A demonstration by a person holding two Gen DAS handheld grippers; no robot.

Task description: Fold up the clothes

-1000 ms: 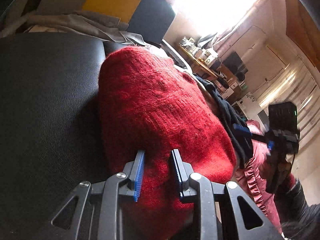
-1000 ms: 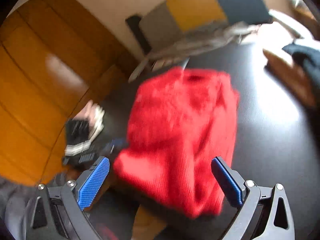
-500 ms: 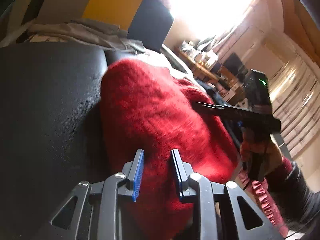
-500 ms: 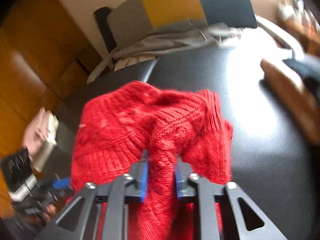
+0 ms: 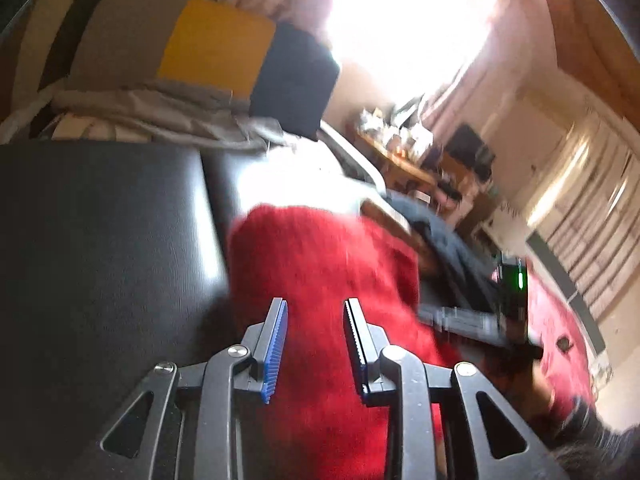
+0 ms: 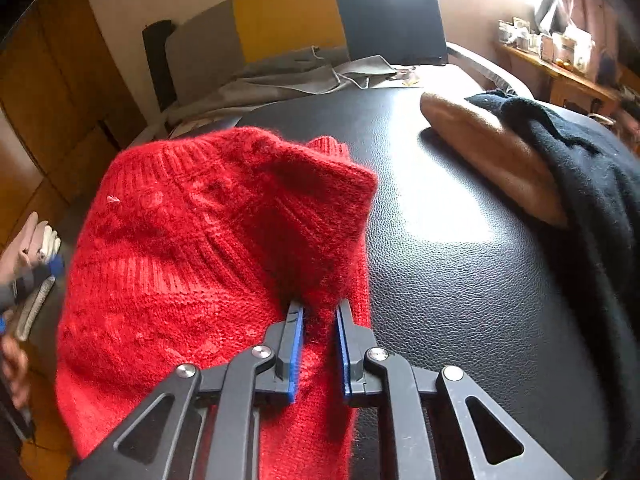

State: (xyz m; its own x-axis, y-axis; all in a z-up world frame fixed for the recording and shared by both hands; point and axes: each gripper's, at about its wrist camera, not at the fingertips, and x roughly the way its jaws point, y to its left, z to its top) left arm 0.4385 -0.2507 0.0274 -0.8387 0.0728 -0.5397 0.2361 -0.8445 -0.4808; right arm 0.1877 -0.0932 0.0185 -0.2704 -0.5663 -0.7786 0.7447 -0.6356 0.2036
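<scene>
A red knitted sweater (image 6: 192,240) lies bunched on a black leather surface (image 6: 460,280). My right gripper (image 6: 319,312) is shut on a fold of the sweater near its right side. In the left wrist view the same sweater (image 5: 320,272) fills the lower middle, and my left gripper (image 5: 315,308) is shut on its fabric at the near edge. The right gripper (image 5: 472,320) shows there at the sweater's right side, blurred.
A brown garment (image 6: 488,152) and a dark navy one (image 6: 580,184) lie on the right of the black surface. Grey cloth (image 6: 280,76) and a grey-yellow-navy cushion (image 6: 288,16) are at the back. A cluttered wooden table (image 5: 404,160) stands beyond.
My right gripper went from open above the sweater to shut on a fold of it. Both grippers have pulled the sweater toward the near edge; the left view is blurred by motion.
</scene>
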